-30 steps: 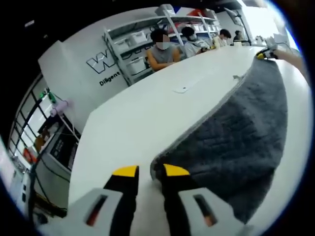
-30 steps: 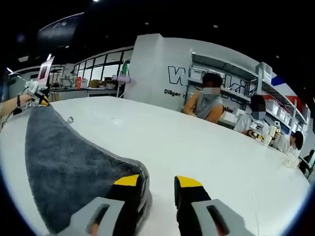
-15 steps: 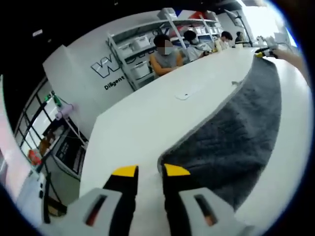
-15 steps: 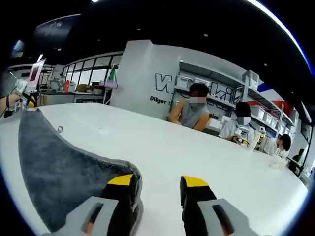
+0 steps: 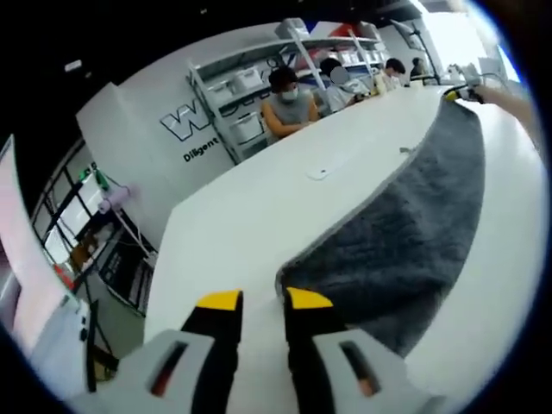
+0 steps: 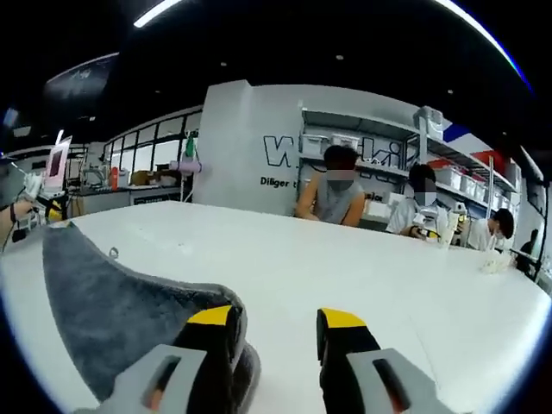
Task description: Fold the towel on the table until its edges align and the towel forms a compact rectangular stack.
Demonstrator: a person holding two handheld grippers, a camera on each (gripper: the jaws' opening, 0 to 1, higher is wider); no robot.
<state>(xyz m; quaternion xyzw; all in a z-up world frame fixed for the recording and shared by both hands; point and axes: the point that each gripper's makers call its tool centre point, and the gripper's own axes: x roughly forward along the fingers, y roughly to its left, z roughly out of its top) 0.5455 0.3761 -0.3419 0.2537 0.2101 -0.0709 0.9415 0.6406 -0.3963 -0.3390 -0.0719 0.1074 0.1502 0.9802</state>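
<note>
Towel (image 5: 405,224): dark grey, pile fabric, pale edge band; laid in a long strip across the white worktop (image 5: 259,207). In the left gripper view it is seen running from the near jaws to the far upper right; in the right gripper view (image 6: 112,310) it is seen running from the near jaws to the far left. A small hanging loop (image 6: 113,254) is noted on its edge.

Left gripper (image 5: 264,300): yellow-tipped black jaws, set slightly apart. A near corner of the towel is seen against the inner side of the right-hand jaw; whether it is pinched cannot be told. At the far left of the right gripper view this gripper (image 6: 53,210) is seen small, at the towel's far end.

Right gripper (image 6: 276,317): jaws spread, with bare worktop in the gap. The towel's bunched corner is seen around the left-hand jaw, touching it; no pinch is made out. At the upper right of the left gripper view this gripper (image 5: 461,93) is seen at the towel's other end.

Surroundings: seated people (image 6: 335,191) at the worktop's far side; shelving (image 5: 250,86) with bins; grey wall with lettering (image 5: 185,125).
</note>
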